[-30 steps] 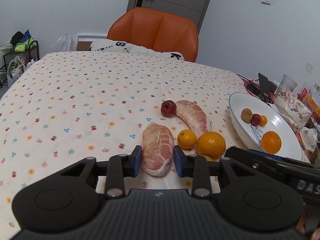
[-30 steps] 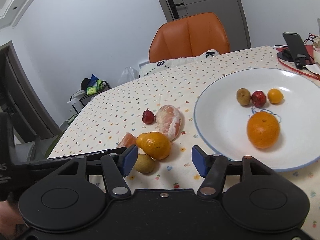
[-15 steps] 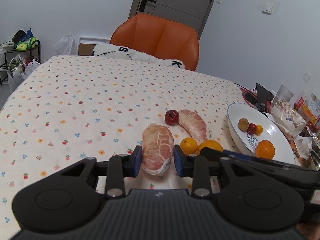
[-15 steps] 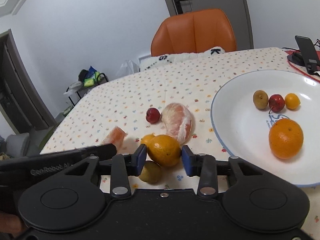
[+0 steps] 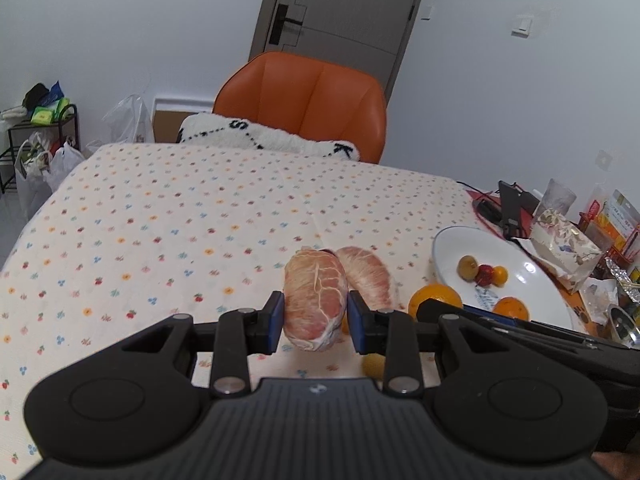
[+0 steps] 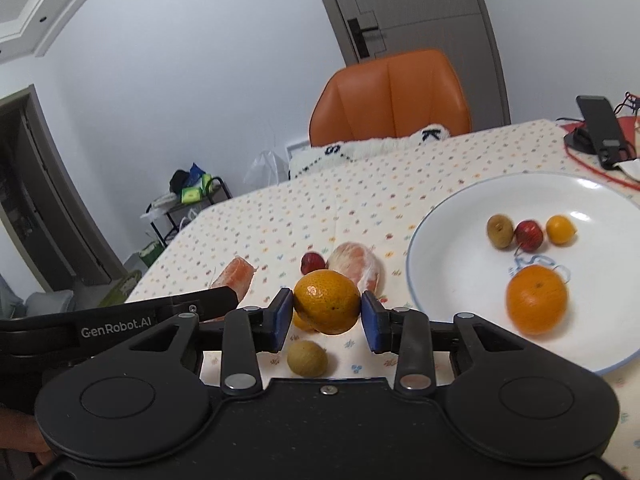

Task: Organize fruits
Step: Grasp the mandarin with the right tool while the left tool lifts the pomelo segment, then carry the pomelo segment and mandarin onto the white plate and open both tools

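1. Two views, left wrist first: the left gripper (image 5: 316,322) is clamped on a peeled pomelo segment (image 5: 315,305), blue pads pressing both flanks; a second pomelo segment (image 5: 370,280) lies on the floral tablecloth (image 5: 160,224) just behind; the white plate (image 5: 532,276) sits to the right, holding small fruits and an orange (image 5: 511,309).
2. Right wrist now: the right gripper (image 6: 326,318) squeezes a mandarin (image 6: 327,306) between its pads; a yellow-green fruit (image 6: 307,358) rests on the cloth below; the plate lies to the right.
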The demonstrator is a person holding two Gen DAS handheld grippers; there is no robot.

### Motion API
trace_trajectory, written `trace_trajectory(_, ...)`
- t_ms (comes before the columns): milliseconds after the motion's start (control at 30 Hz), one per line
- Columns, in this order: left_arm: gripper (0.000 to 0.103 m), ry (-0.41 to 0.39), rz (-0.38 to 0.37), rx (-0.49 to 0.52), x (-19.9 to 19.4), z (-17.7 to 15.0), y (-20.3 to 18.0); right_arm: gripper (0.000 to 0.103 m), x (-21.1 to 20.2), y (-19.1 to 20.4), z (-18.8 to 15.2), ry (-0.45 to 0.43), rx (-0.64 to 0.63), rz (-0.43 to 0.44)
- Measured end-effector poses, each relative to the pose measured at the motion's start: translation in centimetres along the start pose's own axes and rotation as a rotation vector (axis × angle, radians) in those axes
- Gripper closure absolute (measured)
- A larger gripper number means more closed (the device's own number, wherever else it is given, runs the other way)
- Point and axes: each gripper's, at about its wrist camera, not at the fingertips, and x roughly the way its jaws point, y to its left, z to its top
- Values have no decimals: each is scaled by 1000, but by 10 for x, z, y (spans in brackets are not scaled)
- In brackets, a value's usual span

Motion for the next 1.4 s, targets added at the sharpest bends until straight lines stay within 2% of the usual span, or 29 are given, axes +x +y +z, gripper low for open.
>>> trace_trajectory(733, 71, -44, -87, 71, 4, 11, -69, 68, -60, -52, 13, -80, 29, -109)
trace_trajectory(1100, 71, -22, -123, 102, 21, 7, -95, 68, -79, -84, 9, -94, 66, -170)
trace_trajectory(1400, 71, 5, -147, 118, 39, 2, -112, 68, -80, -106, 2, -81, 98, -210)
